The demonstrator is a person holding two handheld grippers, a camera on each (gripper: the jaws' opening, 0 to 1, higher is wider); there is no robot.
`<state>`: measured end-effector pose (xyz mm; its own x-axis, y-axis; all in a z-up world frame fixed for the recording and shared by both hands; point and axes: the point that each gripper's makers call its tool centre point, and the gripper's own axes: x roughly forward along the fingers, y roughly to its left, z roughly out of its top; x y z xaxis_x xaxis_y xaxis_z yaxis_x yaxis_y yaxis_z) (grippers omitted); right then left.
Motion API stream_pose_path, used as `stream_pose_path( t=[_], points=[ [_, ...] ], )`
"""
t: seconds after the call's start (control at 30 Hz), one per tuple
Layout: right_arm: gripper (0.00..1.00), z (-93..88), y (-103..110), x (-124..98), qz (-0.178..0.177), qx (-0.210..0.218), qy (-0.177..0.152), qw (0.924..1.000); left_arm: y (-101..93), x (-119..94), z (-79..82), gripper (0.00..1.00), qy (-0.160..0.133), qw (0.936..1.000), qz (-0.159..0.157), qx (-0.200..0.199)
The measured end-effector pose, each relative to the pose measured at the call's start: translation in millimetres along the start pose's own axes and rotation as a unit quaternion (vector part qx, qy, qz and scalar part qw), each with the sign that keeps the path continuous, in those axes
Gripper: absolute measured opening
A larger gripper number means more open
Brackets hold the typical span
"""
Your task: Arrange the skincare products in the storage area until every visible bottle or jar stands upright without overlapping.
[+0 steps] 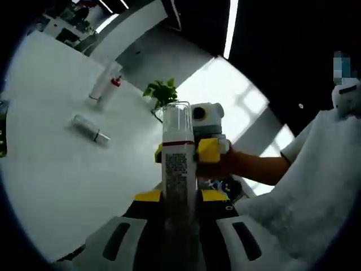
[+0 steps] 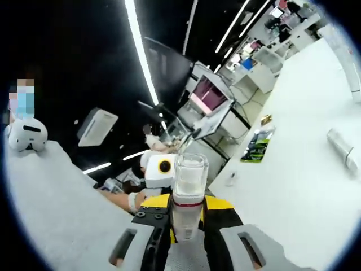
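A white bottle (image 1: 179, 164) with a clear cap and a printed label is held upright in the air above the table. My left gripper (image 1: 179, 195) is shut on its lower part. From the far side my right gripper (image 1: 186, 151) clamps its yellow pads (image 1: 207, 149) on the same bottle. In the right gripper view the bottle (image 2: 188, 192) shows a red band under the cap and rises between the jaws of the right gripper (image 2: 188, 203). A silvery bottle (image 1: 90, 129) (image 2: 344, 148) lies on its side on the white table (image 1: 51, 175). A tall white bottle (image 1: 104, 83) stands upright further back.
A person in a white shirt (image 1: 316, 186) stands close on the right of the left gripper view. A small green plant (image 1: 162, 93) sits at the table's far edge. A green packet (image 2: 256, 144) lies near the table edge (image 2: 248, 169). Office desks stand beyond.
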<state>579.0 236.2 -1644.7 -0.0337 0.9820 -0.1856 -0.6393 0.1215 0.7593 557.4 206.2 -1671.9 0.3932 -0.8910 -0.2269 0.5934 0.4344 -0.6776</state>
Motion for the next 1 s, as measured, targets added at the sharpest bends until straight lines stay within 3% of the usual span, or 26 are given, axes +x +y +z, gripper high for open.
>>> stream_pose_path(
  t=[0.1,0.3,0.47,0.63,0.73,0.9,1.0],
  points=[
    [0.19,0.1,-8.6,6.2,-0.039,-0.006,-0.012,0.9992,8.0,1.5,-2.2,0.18,0.007,0.9994,0.033,0.009],
    [0.18,10.5,-18.3,11.8,-0.095,0.046,-0.065,0.9923,26.3,-4.2,13.8,0.18,-0.029,0.9939,0.104,0.023],
    [0.17,10.4,-31.4,11.6,-0.166,0.074,-0.083,0.9798,45.8,-9.4,14.3,0.18,0.003,0.9785,0.19,0.081],
    [0.16,7.7,-37.7,14.1,-0.208,0.073,-0.091,0.9712,55.5,-9.9,14.4,0.18,0.049,0.9546,0.248,0.158],
    [0.15,9.3,-39.1,13.2,-0.21,0.077,-0.098,0.9697,54.6,-8.8,17.0,0.18,0.051,0.9495,0.254,0.177],
    [0.14,13.2,-36.9,9.9,-0.208,0.06,-0.103,0.9709,53.2,-7.5,19.3,0.19,0.042,0.9478,0.253,0.19],
    [0.13,11.4,-37.2,9.1,-0.211,0.041,-0.096,0.9718,55.1,-5.3,17.0,0.2,0.056,0.9378,0.25,0.234]
  ],
)
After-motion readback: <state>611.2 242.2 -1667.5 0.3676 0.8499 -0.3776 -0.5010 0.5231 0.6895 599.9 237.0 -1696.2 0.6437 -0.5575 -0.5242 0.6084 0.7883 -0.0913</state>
